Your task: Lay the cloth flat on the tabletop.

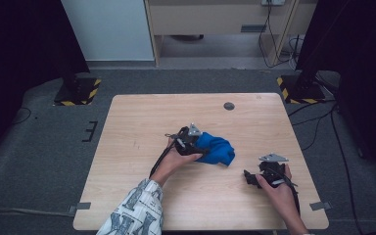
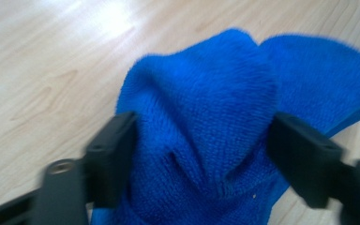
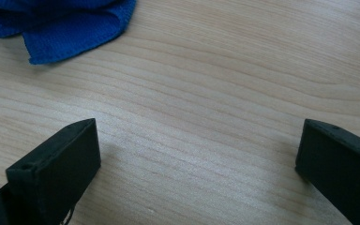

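Note:
A crumpled blue cloth [image 1: 218, 149] lies near the middle of the wooden table [image 1: 176, 112]. My left gripper [image 1: 198, 147] is at the cloth's left side, held low over the table. In the left gripper view its jaws stand wide apart around a raised fold of the cloth [image 2: 206, 108], and this gripper [image 2: 201, 129] does not pinch it. My right gripper [image 1: 248, 177] rests near the table's front right, pointing left, a little way from the cloth. It [image 3: 199, 129] is open over bare wood, with a corner of the cloth [image 3: 70, 23] at the upper left.
A small round dark disc [image 1: 229, 105] sits in the tabletop near the far edge. Black stands on yellow-and-black striped bases [image 1: 78, 90] [image 1: 298, 90] flank the table's far corners. Cables [image 1: 318, 122] trail on the floor at the right.

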Motion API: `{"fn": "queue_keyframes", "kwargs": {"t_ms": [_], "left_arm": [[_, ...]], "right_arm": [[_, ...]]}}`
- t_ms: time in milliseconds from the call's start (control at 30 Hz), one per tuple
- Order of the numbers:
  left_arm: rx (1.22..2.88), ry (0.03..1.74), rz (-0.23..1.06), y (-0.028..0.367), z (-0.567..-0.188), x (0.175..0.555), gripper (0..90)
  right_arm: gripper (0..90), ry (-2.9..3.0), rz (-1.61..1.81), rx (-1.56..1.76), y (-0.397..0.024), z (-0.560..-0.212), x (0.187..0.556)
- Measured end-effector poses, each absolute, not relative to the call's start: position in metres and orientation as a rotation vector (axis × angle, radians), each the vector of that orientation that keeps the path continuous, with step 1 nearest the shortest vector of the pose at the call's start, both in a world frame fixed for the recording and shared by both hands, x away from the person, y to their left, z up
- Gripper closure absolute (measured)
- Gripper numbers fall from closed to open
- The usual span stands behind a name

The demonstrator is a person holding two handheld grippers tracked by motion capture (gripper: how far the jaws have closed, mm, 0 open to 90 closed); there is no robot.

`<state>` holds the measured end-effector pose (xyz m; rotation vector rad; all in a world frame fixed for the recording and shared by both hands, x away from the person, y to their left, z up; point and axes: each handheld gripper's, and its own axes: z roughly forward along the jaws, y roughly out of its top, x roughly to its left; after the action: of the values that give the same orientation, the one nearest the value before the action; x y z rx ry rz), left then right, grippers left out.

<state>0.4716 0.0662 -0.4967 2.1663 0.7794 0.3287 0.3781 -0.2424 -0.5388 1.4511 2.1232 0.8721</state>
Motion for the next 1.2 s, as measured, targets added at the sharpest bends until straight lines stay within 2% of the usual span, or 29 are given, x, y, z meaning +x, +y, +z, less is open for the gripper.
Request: {"fn": "queue_keyframes", "kwargs": {"t_ms": [100,267,467,533,567,733,767,833,1067,1200], "left_arm": [[2.126,0.797,0.338,0.072,-0.490,0.470,8.1],[2.066,0.796,0.356,0.088,-0.477,0.465,6.1],[1.996,0.822,0.399,0.117,-0.462,0.459,9.9],[1.992,0.824,0.407,0.126,-0.461,0.457,15.4],[1.996,0.824,0.407,0.130,-0.461,0.456,15.4],[2.010,0.867,0.423,0.151,-0.475,0.449,19.0],[2.010,0.867,0.423,0.151,-0.475,0.449,21.6],[2.013,0.878,0.418,0.156,-0.483,0.447,23.3],[2.057,0.906,0.402,0.169,-0.498,0.444,24.9],[2.085,0.918,0.378,0.174,-0.506,0.442,26.4]], "right_arm": [[10.2,2.127,0.872,1.421,-0.240,-0.535,0.377],[11.0,2.075,0.950,1.365,-0.237,-0.519,0.374],[34.6,2.105,1.038,1.255,-0.228,-0.499,0.382],[49.3,2.145,1.092,1.208,-0.217,-0.492,0.391],[49.3,2.145,1.092,1.208,-0.217,-0.492,0.391],[70.5,2.206,1.131,1.161,-0.199,-0.482,0.405],[70.5,2.206,1.131,1.161,-0.199,-0.482,0.405],[78.3,2.224,1.124,1.142,-0.195,-0.479,0.411],[81.7,2.250,1.125,1.126,-0.191,-0.478,0.411],[73.7,2.276,1.125,1.127,-0.189,-0.481,0.405]]}}
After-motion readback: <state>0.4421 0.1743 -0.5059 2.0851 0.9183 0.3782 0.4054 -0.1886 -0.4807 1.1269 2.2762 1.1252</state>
